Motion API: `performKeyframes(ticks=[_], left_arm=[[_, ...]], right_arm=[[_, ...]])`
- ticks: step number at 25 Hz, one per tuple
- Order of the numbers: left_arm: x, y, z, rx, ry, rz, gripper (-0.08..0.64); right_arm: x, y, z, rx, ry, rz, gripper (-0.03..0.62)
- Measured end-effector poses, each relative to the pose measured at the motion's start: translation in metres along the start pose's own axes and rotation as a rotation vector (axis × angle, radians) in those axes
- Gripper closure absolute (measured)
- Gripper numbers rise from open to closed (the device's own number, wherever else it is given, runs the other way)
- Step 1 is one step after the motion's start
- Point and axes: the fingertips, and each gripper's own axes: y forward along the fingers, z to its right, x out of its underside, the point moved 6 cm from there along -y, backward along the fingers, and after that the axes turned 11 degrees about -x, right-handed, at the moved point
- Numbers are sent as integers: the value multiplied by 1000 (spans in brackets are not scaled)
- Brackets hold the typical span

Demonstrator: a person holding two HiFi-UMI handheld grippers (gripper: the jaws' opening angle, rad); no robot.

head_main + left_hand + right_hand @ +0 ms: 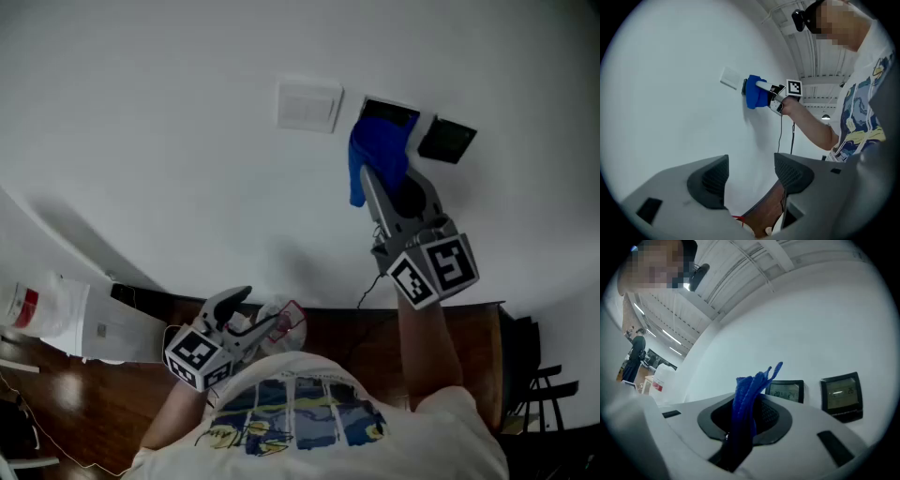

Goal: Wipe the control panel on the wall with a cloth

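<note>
Control panel (394,111) sits on the wall, left of a second display (447,141). Blue cloth (377,150) lies against it, clamped in the right gripper (375,176) jaws. Left gripper (750,176) hangs low, jaws apart, empty. Step: wiping. Next: probably a firm stroke across the face.

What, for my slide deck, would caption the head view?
Right gripper holds a blue cloth to the wall control panel; left gripper hangs low, jaws apart.
</note>
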Motion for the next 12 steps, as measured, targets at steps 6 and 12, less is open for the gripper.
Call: performKeyframes(ticks=[6,12], left_arm=[[4,2,5,9,-17,1,272],[5,1,5,11,-19,-9,272]], right_arm=[[-3,18,10,8,-29,1,492],[1,18,27,45,-40,-11,492]])
